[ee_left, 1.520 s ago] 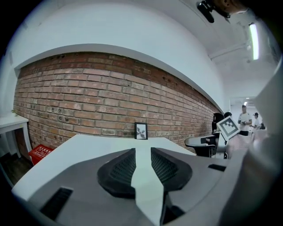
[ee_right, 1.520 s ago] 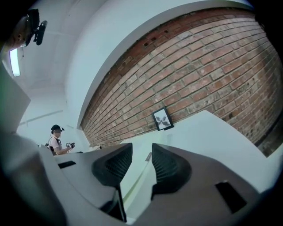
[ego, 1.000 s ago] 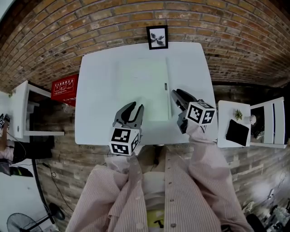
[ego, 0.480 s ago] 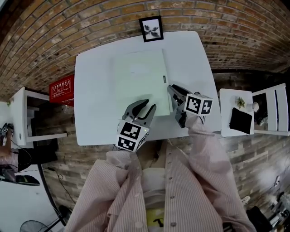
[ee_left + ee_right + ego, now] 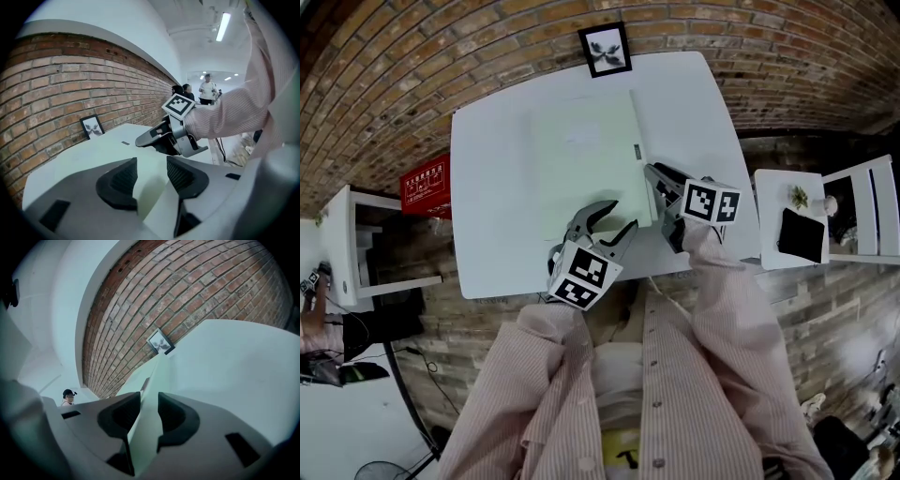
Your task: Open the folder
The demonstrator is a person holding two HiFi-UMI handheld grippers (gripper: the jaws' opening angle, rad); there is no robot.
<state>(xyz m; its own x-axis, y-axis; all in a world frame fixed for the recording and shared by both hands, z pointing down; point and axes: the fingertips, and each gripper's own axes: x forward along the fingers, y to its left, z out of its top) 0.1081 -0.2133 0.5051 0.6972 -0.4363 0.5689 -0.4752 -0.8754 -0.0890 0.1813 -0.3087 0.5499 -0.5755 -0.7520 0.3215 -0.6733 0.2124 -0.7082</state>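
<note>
A pale green folder (image 5: pixel 581 159) lies flat and closed on the white table (image 5: pixel 487 206). My right gripper (image 5: pixel 655 179) is at the folder's right edge near its front corner. In the right gripper view the folder's edge (image 5: pixel 151 380) runs between the jaws of this gripper (image 5: pixel 149 416), and the pads close on it. My left gripper (image 5: pixel 610 218) hovers over the folder's front right corner. Its jaws have just been opening and stand wide, with nothing gripped between them. In the left gripper view, the left gripper (image 5: pixel 152 176) faces the right gripper (image 5: pixel 140 140) across the folder (image 5: pixel 108 147).
A framed picture (image 5: pixel 605 49) leans on the brick wall at the table's far edge. A red box (image 5: pixel 424 183) and a white shelf (image 5: pixel 342 244) stand to the left. A small white side table (image 5: pixel 783 202) is on the right. People (image 5: pixel 206 89) stand far off.
My left gripper has moved right to the folder's front right corner, rolled, and its jaws have spread wider. The right gripper has stayed at the folder's right edge.
</note>
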